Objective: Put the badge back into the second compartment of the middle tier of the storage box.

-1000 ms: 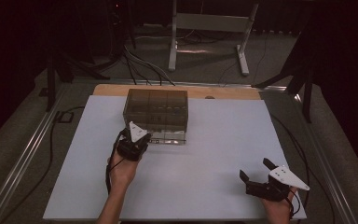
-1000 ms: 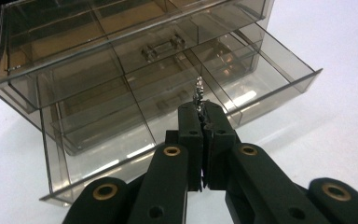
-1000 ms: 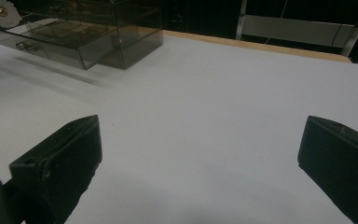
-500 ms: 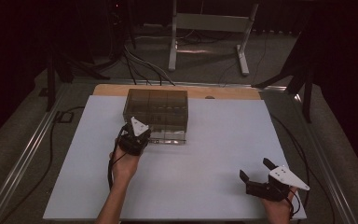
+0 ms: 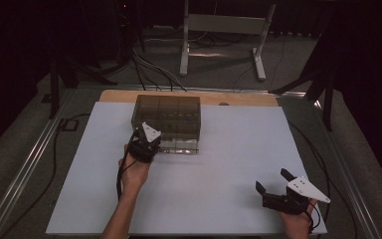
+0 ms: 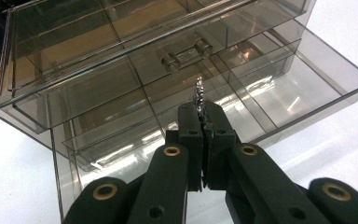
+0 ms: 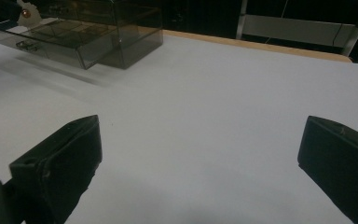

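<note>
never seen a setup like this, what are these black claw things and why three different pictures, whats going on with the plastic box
There is no robot here: a person sits at a white table and holds a hand-operated two-jaw gripper in each hand.

The high view looks down from above the person's side. The other two pictures come from small cameras riding on each gripper, looking along its black jaws.

On the table stands a smoky clear plastic drawer box with its lower drawer pulled out, showing divided compartments.

The left gripper is shut on a small shiny metal piece, too small to identify, held above that open drawer. The right gripper rests open near the table's front corner, holding nothing.
</note>
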Motion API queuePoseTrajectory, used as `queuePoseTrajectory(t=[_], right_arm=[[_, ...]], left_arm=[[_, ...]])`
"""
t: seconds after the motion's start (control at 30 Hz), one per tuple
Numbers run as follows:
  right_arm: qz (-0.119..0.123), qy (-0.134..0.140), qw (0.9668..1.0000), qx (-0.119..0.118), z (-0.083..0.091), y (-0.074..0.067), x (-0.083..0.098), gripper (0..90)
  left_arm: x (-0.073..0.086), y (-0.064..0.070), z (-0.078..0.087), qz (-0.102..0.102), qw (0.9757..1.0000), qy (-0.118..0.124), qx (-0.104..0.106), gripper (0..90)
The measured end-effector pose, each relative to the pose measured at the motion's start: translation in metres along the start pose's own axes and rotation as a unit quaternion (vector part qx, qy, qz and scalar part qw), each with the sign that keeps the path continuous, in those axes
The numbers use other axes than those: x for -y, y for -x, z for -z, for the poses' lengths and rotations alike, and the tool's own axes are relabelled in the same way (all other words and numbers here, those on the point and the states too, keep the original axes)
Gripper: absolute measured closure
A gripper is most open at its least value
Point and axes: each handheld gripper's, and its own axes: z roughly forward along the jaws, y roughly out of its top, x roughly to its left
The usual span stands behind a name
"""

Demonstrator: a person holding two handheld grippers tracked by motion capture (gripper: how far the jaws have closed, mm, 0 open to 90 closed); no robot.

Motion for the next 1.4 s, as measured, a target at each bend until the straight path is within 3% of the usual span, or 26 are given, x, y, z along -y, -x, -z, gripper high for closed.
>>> queuePoseTrajectory(t=[1.4], right_arm=[[-0.001, -0.002, 1.0, -0.002, -0.002, 0.0, 0.0, 0.0]], left_arm=[[0.0, -0.004, -0.022, -0.005, 0.9996, -0.024, -0.014, 89.0]])
